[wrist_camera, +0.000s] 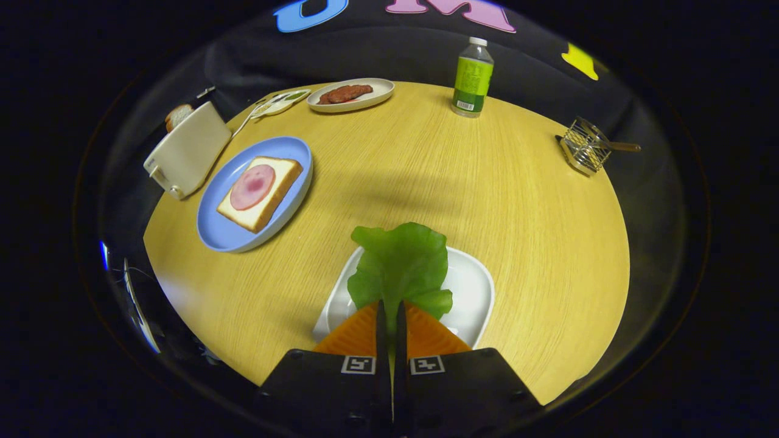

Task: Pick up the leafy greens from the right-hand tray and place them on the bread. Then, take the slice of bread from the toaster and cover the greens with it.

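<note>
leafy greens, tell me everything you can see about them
The leafy greens are one bright green, ruffled lettuce-like leaf with a smooth, slightly glossy surface that looks artificial. A pale rib runs along its middle toward the fingers. The gripper is shut on the leaf's near end, both fingers pressed close together on it. The leaf fans out wide just beyond the fingers, over the white tray, its far edge reaching past the tray's rim above the wooden table. Whether it still rests on the tray cannot be told.
</note>
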Demonstrator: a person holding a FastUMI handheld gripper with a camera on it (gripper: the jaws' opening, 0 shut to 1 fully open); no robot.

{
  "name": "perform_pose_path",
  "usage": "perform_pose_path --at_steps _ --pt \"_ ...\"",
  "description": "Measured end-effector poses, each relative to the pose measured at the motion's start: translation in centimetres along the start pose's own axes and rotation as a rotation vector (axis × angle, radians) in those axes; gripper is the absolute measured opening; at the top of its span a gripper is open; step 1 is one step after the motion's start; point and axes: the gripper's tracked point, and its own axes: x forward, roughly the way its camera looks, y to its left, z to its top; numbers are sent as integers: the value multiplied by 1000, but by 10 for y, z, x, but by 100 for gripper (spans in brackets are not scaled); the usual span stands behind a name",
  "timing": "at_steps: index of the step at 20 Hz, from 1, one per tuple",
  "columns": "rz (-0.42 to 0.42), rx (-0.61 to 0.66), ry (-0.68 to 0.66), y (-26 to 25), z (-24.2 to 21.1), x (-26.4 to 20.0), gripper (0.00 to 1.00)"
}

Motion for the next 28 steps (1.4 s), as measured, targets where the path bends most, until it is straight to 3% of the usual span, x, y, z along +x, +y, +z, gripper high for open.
perform_pose_path --at_steps 6,12,16,28 --pt "4 2 -98 22 45 -51 6" --pt "128 -7 -169 94 102 -72 6" --pt "171 -40 -171 129 125 -54 6" --pt "140 -130 -50 182 138 32 9"
